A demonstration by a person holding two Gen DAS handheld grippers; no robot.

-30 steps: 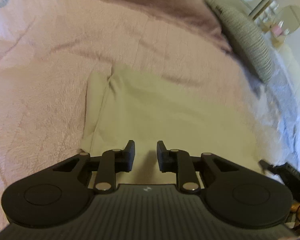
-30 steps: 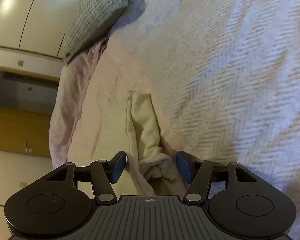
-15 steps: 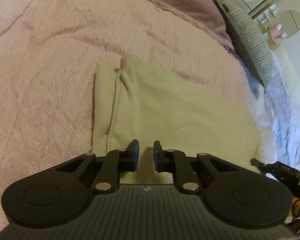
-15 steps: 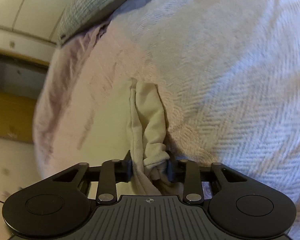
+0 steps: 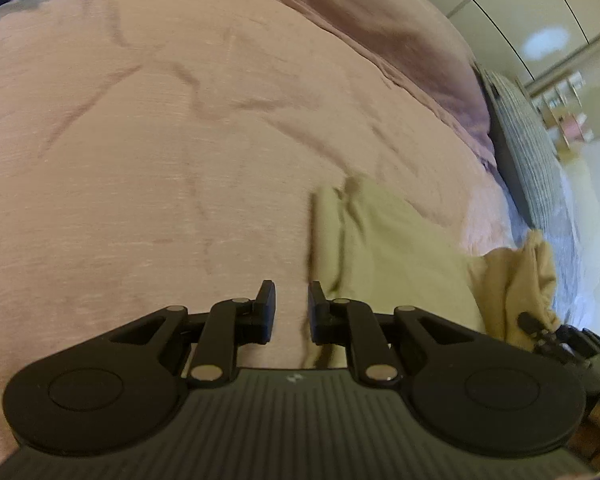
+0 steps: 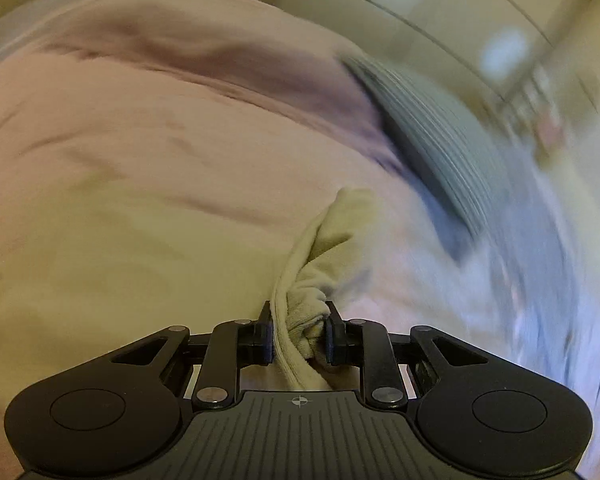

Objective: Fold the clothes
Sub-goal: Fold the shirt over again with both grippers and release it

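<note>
A cream garment (image 5: 384, 248) lies on the pink blanket, to the right of my left gripper (image 5: 292, 308). That gripper hovers over the blanket at the garment's left edge, its fingers a narrow gap apart with nothing between them. At the right edge of the left wrist view, a bunched part of the garment (image 5: 516, 280) is raised by my right gripper (image 5: 540, 330). In the blurred right wrist view, my right gripper (image 6: 300, 332) is shut on a gathered fold of the cream garment (image 6: 332, 240), which trails forward from the fingers.
A pink blanket (image 5: 160, 140) covers most of the bed, with a mauve sheet (image 5: 400, 32) rumpled at the far side. A grey striped pillow (image 5: 532, 152) lies at the right, over a pale lilac textured cover (image 6: 540, 300). Pale cupboard doors stand behind.
The right gripper shut on the bunched edge of the garment, lifted it and swung round. The left gripper narrowed its gap and shifted left, off the garment onto the blanket.
</note>
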